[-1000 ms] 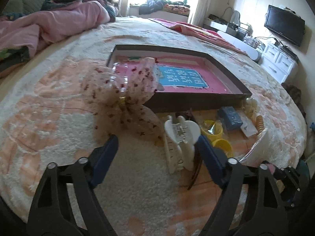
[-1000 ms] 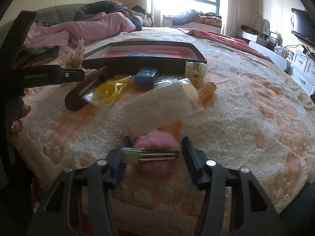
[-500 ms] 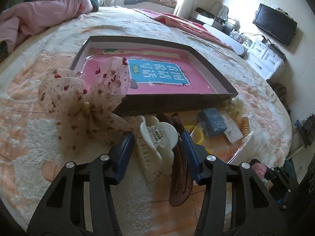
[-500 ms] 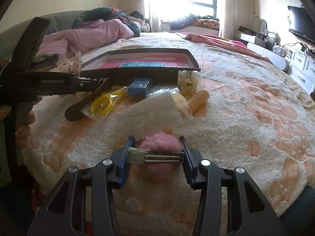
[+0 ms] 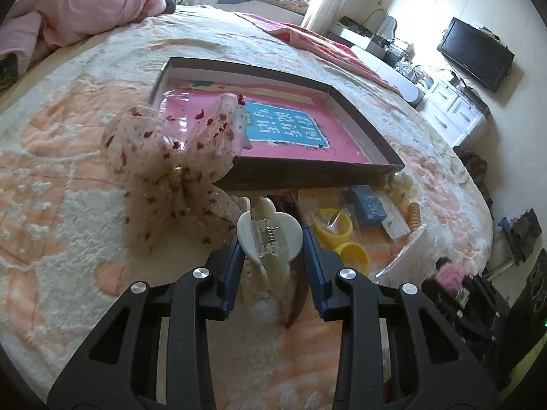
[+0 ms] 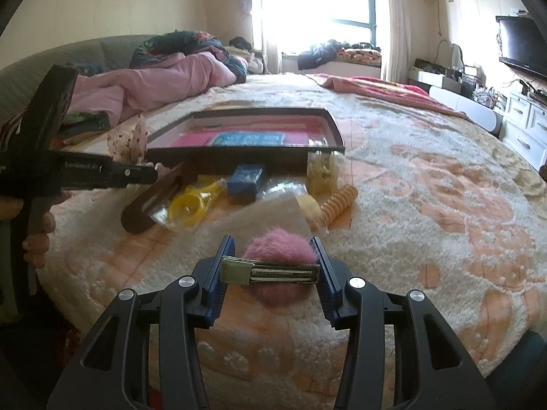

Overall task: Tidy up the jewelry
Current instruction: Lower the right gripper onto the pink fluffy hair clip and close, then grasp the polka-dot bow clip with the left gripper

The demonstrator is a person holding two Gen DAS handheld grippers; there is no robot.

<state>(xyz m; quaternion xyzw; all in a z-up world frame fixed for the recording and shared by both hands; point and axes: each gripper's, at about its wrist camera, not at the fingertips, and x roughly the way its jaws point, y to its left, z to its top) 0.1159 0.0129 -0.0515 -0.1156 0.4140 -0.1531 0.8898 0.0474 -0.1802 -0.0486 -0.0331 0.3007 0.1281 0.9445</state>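
1. Two grippers work over a bed covered by a cream and peach blanket, each held in a person's hand.
2. Left gripper: its jaws are closing, and the blue pads sit against both sides of a white claw clip, which stands between them just above the blanket.
3. Right gripper: its fingers are set at a narrow gap and clamp the two ends of a metal hair clip with a pink pompom, held clear of the blanket near the bed's edge.
4. Behind the white claw clip lies a sheer bow with red dots, leaning against the front wall of a shallow dark box.
5. Inside the box lies a pink card with a blue label.
6. Just in front of the box, on the blanket, lie a brown hair clip, yellow rings in a clear packet, a small blue box, a cream clip in a packet and an orange spiral hair tie.
7. In the right wrist view, fingers of the person's left hand show under the left gripper's handle.
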